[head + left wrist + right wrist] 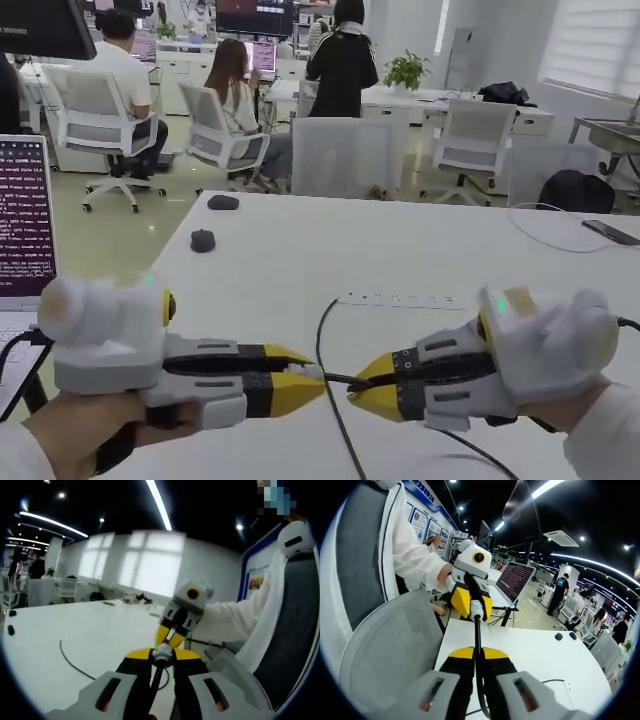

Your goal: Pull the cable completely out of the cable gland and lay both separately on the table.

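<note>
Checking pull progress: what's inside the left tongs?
The cable gland, pinched between the yellow tips of the left tongs; black cable runs from it into the shut right tongs. How much cable sits inside the gland is covered.

black cable (477, 637), grey cable gland (162, 654), white table (400, 250)

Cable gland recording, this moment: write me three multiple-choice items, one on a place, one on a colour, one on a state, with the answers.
1. Where is the cable gland?
A) between the left gripper's tips
B) lying loose, untouched
C) hanging free in the air

2. What colour is the cable?
A) white
B) red
C) black

3. What state is the right gripper in?
A) wide open
B) shut on the cable
C) shut on nothing

Answers:
1 A, the left gripper view shows it pinched between that gripper's own jaws.
2 C, it is black in every view.
3 B, the right gripper view shows its jaws closed around the cable.
</note>
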The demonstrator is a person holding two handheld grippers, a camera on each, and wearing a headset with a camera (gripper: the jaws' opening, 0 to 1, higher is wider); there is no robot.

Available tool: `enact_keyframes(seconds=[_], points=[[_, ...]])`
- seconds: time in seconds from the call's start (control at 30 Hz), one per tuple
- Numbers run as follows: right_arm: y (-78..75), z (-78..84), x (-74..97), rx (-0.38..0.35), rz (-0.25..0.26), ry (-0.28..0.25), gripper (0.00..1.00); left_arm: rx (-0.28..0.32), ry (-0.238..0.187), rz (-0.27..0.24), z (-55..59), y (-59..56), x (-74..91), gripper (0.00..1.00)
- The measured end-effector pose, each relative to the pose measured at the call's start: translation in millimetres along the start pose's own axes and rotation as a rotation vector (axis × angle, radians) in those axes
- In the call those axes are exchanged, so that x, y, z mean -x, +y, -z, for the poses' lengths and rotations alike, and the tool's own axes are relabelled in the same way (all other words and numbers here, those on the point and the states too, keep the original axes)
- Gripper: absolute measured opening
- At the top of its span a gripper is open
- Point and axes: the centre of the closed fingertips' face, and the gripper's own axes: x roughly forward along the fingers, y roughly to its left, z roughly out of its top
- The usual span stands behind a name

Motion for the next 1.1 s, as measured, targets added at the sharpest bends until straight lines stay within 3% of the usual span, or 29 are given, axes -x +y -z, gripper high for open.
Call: enact_keyframes(seconds=[0.3, 0.33, 0.4, 0.83, 1.0, 1.1], points=[[-11.1, 12.4, 14.7, -0.033, 0.047, 0.012, 0.02, 0.018, -0.024, -0.037, -6.3, 10.9, 14.0, 0.16], [-12.4, 14.3, 16.2, -0.042, 0.054, 0.01, 0.02, 0.05, -0.028, -0.034, -7.4, 10.6, 15.2, 0.16], [-12.3, 11.9, 16.9, -0.047, 0.058, -0.005, 0.02, 0.033, -0.034, -0.028, -9.7, 8.4, 14.6, 0.16], [-12.4, 22.2, 6.9, -0.108, 0.057, 0.012, 0.06, 0.027, -0.028, -0.009, -6.9, 4.7, 4.1, 0.16], [-11.4, 17.2, -0.9, -0.109, 0.06, -0.001, 0.15, 0.033, -0.013, 0.005, -2.1, 1.0, 0.8, 0.16], [-10.6, 7.5, -5.1, -0.084, 0.056, -0.017, 0.16, 0.038, -0.007, 0.009, 1.2, -0.5, 0.3, 0.15]])
